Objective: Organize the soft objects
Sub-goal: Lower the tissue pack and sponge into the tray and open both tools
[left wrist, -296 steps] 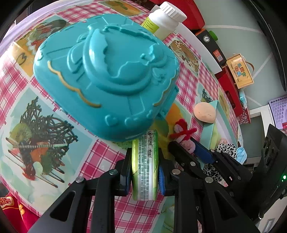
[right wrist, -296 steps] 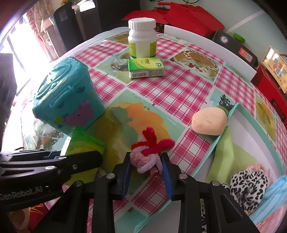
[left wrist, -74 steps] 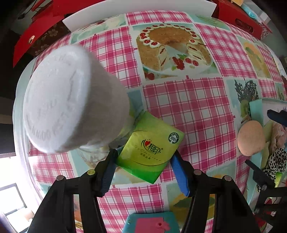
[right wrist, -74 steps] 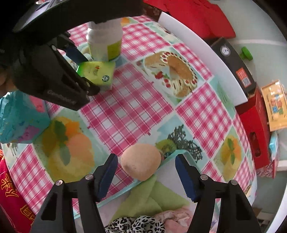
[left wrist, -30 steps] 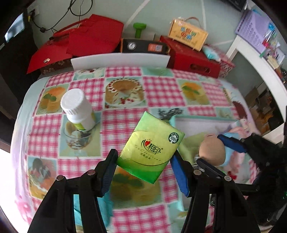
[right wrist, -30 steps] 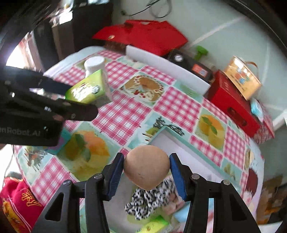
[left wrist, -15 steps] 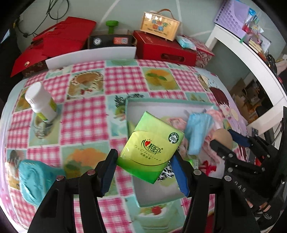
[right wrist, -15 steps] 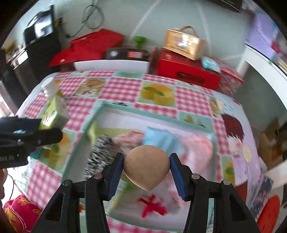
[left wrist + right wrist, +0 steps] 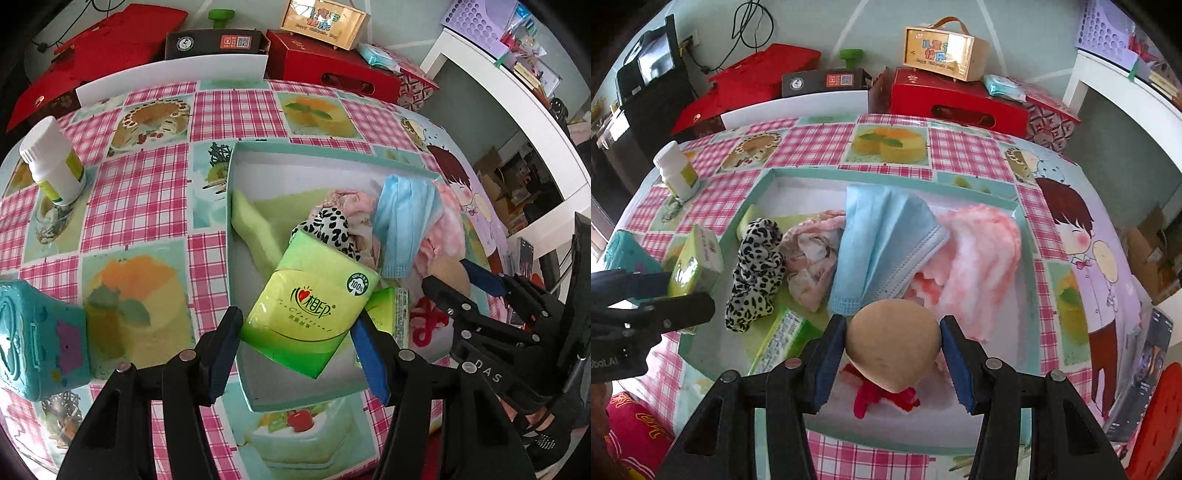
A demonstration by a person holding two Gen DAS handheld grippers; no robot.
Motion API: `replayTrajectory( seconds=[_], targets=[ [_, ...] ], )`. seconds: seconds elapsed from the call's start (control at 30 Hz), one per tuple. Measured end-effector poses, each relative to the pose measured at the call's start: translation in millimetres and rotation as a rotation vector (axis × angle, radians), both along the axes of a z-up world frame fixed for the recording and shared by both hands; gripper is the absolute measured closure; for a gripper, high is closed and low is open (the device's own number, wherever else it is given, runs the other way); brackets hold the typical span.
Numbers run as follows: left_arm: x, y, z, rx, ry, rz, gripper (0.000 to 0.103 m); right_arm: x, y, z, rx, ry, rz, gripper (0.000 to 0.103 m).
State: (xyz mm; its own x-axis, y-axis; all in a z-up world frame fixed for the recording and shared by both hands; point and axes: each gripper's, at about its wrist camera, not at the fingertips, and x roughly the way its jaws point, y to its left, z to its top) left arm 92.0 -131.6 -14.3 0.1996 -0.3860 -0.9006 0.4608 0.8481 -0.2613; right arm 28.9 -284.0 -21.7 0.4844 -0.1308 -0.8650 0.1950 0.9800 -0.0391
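Tissue pack (image 9: pixel 312 308) clamped between left jaws, above tray (image 9: pixel 231 206).

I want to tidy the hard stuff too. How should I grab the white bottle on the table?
Grip the white plastic bottle with the green label around its round body below the ribbed cap, coming from the side. It stands upright and alone on the checked tablecloth, so a claw probably fits either side.

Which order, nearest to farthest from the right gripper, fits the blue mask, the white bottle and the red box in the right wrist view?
1. Blue mask: in the tray, just beyond the right gripper, which holds the tan sponge.
2. White bottle: on the tablecloth, far left, outside the tray.
3. Red box: behind the table, at the back.
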Motion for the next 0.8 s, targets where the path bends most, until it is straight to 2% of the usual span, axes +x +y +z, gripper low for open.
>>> replayTrajectory(
  seconds=[0.27,0.37,0.57,0.6,0.63,0.7,0.77,0.8],
  targets=[
    [4.3,2.5,-11.7,-0.021,0.049,0.017,0.040,6.6,-0.2,-8.6,-0.020,0.020,-0.009,0.045],
    [4.4,5.2,-9.1,-0.029,0.044,0.024,0.036,6.0,-0.8,-7.0,-0.029,0.015,-0.014,0.031],
    [0.8,10.0,-4.4,-0.025,0.028,0.034,0.035,2.0,-2.8,-3.2,-0.040,0.014,-0.028,0.030],
    [0.3,11.0,-4.1,-0.023,0.023,0.036,0.035,1.2,-2.7,-2.8,-0.043,0.015,-0.029,0.030],
    [-0.8,12.2,-3.4,-0.018,0.012,0.041,0.026,0.0,-2.2,-2.3,-0.048,0.015,-0.030,0.028],
    [-2.4,15.8,-2.0,-0.006,-0.018,0.065,0.010,-2.7,-1.3,-1.0,-0.058,0.011,-0.037,0.014],
    [-4.4,21.8,0.0,-0.001,-0.036,0.090,0.010,-6.2,-1.0,0.6,-0.069,0.004,-0.047,0.000],
    [-4.7,24.7,0.4,-0.002,-0.039,0.101,0.010,-8.4,-0.9,1.5,-0.073,0.001,-0.051,0.000]
  ],
)
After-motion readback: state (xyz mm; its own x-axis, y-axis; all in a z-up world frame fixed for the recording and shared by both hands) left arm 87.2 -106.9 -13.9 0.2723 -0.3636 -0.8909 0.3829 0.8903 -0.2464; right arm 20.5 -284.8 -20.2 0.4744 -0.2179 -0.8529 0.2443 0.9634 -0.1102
